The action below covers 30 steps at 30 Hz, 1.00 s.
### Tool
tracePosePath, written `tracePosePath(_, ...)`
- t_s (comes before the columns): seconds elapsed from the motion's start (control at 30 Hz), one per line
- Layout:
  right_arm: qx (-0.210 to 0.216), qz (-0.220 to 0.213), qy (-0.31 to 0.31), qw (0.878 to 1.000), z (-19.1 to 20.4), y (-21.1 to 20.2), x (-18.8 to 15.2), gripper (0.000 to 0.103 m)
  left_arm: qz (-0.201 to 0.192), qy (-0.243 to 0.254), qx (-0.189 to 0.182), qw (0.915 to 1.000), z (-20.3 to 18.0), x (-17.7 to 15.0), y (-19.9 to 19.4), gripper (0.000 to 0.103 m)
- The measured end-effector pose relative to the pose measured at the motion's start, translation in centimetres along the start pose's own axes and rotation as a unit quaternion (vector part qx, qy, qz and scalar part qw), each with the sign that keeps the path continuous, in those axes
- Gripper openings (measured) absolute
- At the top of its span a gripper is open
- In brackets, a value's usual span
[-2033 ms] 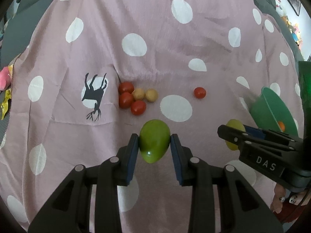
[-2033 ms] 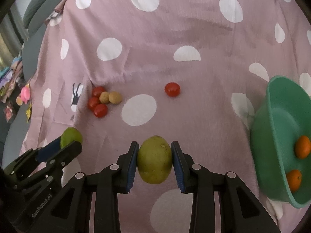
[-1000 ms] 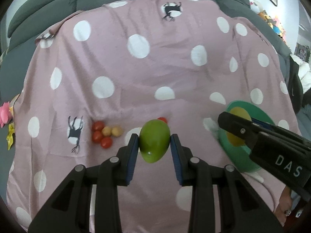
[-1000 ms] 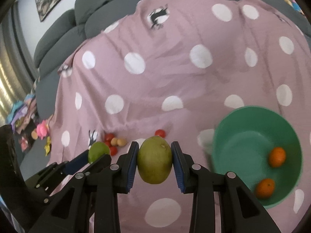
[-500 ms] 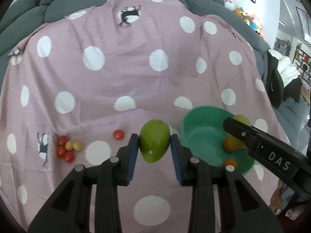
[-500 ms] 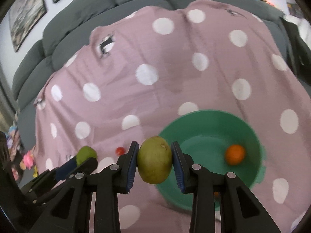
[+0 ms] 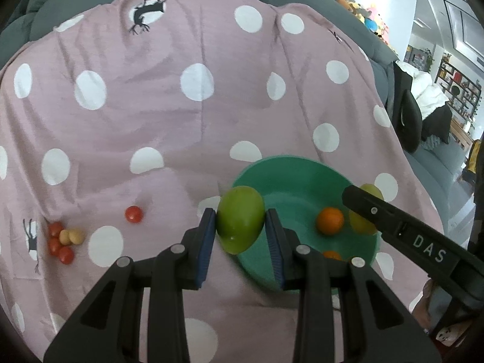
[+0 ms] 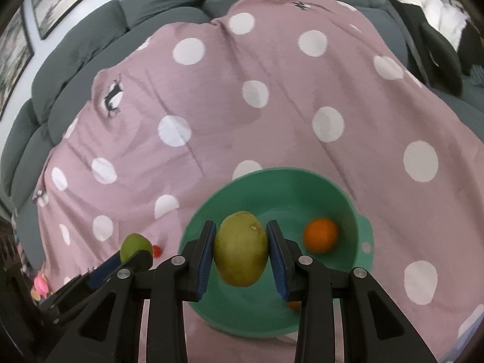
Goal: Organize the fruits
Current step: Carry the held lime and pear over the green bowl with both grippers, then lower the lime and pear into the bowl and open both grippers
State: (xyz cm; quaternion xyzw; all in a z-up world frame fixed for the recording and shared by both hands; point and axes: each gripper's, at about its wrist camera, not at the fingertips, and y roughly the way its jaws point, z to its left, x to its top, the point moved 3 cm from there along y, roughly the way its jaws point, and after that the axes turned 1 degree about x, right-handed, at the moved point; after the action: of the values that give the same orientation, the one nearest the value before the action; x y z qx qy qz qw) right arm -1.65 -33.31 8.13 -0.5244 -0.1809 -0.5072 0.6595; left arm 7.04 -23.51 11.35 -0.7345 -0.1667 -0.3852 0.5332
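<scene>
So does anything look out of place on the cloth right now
One red tomato lies alone on the cloth, apart from the cluster of small fruits further left. Nothing looks spilled or damaged.

The only writing I can read is "DAS", in pale capitals on the black body of my right tool (image 7: 363,208), seen from the left wrist. The right wrist view shows no legible text.
</scene>
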Motion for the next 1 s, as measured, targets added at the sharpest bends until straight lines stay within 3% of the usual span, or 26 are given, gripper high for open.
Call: tracePosePath(1.0,-0.067,0.028,0.034,0.997,-3.3,2.8,-0.4,0.037,0.056,0.024,-0.031,0.9977,-2.8,-1.1,5.4,0.033)
